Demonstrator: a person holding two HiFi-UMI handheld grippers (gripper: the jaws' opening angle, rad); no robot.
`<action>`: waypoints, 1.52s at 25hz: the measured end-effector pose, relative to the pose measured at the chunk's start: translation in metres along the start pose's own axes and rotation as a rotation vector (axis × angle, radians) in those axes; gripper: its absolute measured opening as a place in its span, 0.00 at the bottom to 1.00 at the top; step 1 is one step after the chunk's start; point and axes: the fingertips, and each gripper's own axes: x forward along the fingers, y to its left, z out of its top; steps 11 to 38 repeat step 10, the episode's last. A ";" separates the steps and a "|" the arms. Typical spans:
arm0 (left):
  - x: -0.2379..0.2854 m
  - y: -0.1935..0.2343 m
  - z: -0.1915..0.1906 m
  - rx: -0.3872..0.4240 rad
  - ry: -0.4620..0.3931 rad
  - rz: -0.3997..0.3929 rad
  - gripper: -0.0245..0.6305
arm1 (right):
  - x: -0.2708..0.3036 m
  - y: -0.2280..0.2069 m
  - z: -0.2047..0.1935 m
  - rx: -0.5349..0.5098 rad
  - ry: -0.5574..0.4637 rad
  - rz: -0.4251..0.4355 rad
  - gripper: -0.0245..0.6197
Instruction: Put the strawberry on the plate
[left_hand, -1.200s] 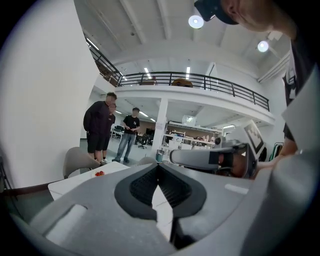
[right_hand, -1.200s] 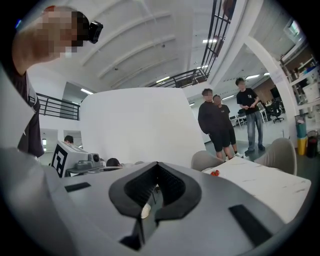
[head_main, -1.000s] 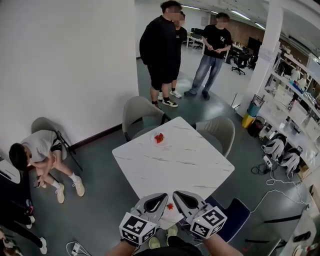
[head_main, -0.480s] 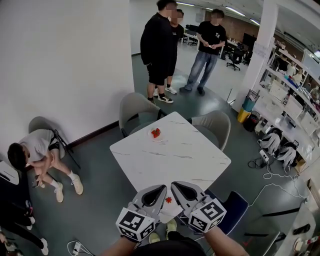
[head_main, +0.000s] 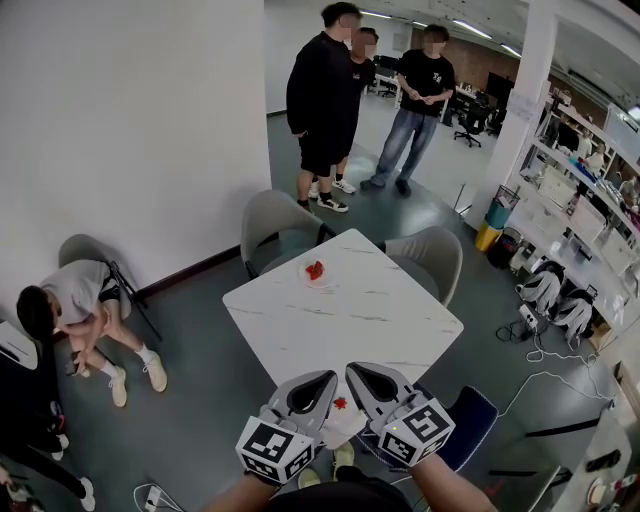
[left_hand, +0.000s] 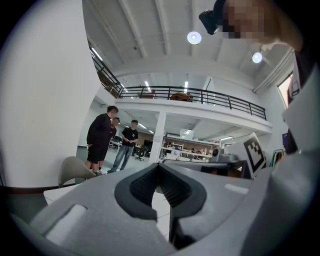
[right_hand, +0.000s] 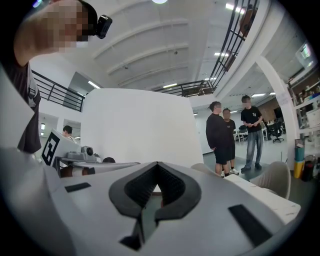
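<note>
A small red strawberry (head_main: 340, 404) lies on the near corner of the white marble table (head_main: 370, 330). Just short of it, my left gripper (head_main: 327, 378) and right gripper (head_main: 353, 371) are side by side above the table's edge, with the berry in the gap between the two. Both are shut, tips meeting, with nothing held, as the left gripper view (left_hand: 159, 165) and the right gripper view (right_hand: 157, 164) show. At the table's far corner stands a small pale plate (head_main: 303, 276) with a red fruit (head_main: 315, 270) on it.
Grey chairs (head_main: 272, 222) (head_main: 432, 257) stand at the table's far sides and a blue seat (head_main: 470, 420) at the near right. Three people (head_main: 325, 100) stand beyond the table. Another person (head_main: 70, 300) crouches by the left wall. Shelves line the right side.
The head view has shifted slightly. Both grippers have stayed shut and side by side at the table's near corner, and the strawberry has not moved.
</note>
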 end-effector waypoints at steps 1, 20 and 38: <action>0.000 0.000 0.000 0.000 -0.001 0.000 0.05 | 0.000 0.001 0.000 -0.002 -0.001 0.001 0.04; 0.001 0.001 -0.006 -0.005 0.004 -0.006 0.05 | 0.000 -0.003 -0.002 -0.005 -0.001 -0.009 0.04; 0.001 0.001 -0.006 -0.005 0.004 -0.006 0.05 | 0.000 -0.003 -0.002 -0.005 -0.001 -0.009 0.04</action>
